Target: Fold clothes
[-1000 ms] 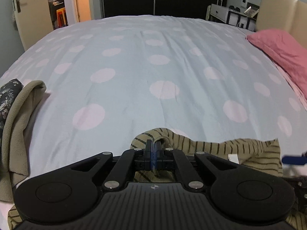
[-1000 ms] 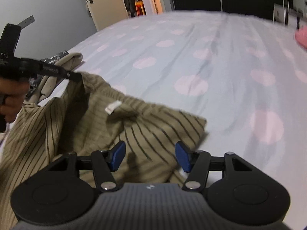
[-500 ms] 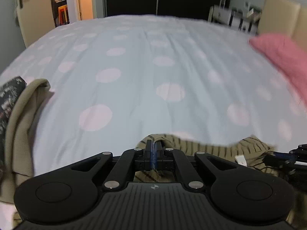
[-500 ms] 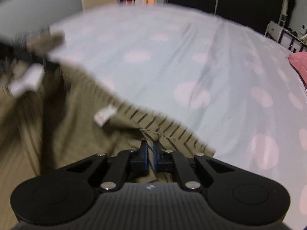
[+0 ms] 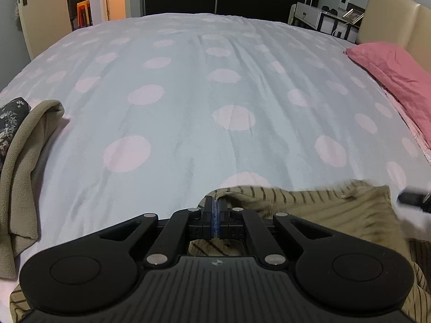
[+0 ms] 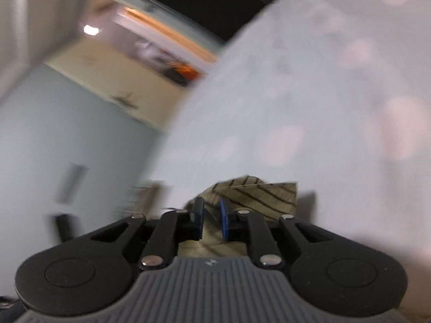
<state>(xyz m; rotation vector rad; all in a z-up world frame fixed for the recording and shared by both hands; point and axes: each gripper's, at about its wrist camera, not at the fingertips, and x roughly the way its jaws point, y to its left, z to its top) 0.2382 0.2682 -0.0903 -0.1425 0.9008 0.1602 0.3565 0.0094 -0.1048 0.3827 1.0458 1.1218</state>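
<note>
A: Left wrist view. What have we got?

B: The left hand-held gripper [image 5: 215,214] has its pads pressed together on the edge of the shirt [image 5: 323,210], an olive one with dark stripes. The shirt lies at the near edge of the bed [image 5: 188,94], spread toward the right, and some of it hangs under the tool. A beige towel [image 5: 24,161] is heaped at the left, well apart from it. A pink pillow [image 5: 390,75] lies far right.

A: And the right wrist view?

B: Blurred and tilted. The right hand-held gripper [image 6: 211,219] has its pads slightly parted, with a fold of the shirt [image 6: 258,193] between them. Whether they bite or only straddle the cloth, I cannot tell.

A: How will it handle?

B: I'd judge it light, thin and limp. It will sag between two holds and crease wherever it is let slack. Grips at a seam or hem, at corners well apart, should keep an edge taut.

A: How far along is the fold?

B: The views don't settle that.
</note>
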